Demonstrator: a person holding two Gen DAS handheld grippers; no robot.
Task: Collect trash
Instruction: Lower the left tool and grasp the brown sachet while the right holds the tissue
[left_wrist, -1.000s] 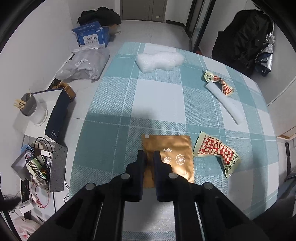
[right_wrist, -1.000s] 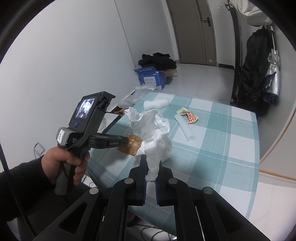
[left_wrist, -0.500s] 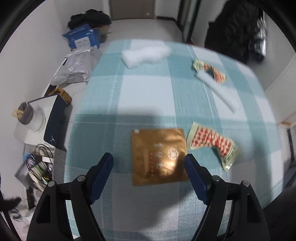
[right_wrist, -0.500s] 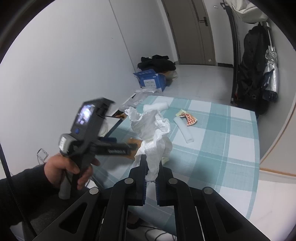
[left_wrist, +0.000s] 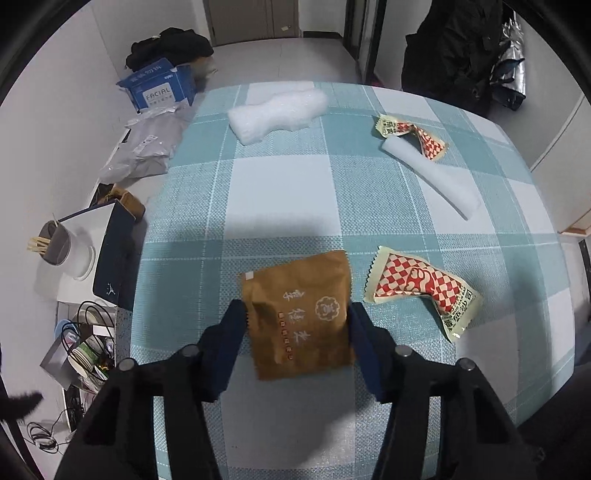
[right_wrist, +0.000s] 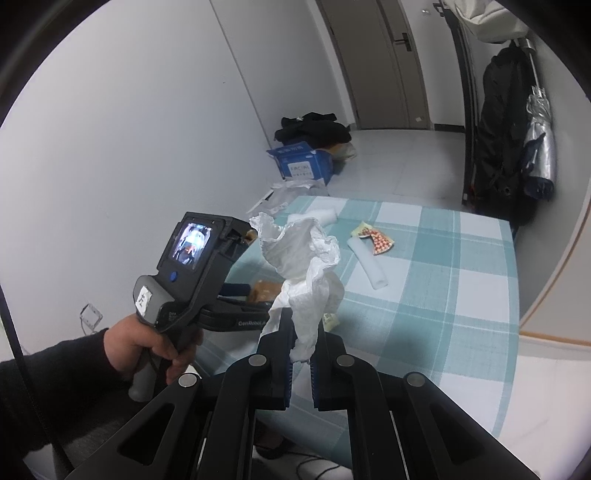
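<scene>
A brown foil packet (left_wrist: 299, 314) lies near the front of the teal checked tablecloth (left_wrist: 280, 192). My left gripper (left_wrist: 297, 317) points down over it, its jaws closing, with the packet between them and a pad touching each side edge. Right of it lies a red-and-white checked wrapper (left_wrist: 417, 288). Farther back are a second checked wrapper (left_wrist: 410, 138), a white foam tube (left_wrist: 432, 177) and a white foam wad (left_wrist: 277, 114). My right gripper (right_wrist: 303, 354) is shut on a crumpled white bag (right_wrist: 306, 266), held up above the table's near edge beside the left tool.
A person's hand (right_wrist: 147, 343) holds the left tool. Left of the table stand a blue carton (left_wrist: 159, 88), grey mail bags (left_wrist: 147, 151), a dark box with a cup (left_wrist: 62, 243) and a bin of cables (left_wrist: 85, 350). Black coats (left_wrist: 450, 48) hang at the back right.
My left jaws went from shut to wide open, then narrowed around the brown packet. The right gripper kept still with the white bag.
</scene>
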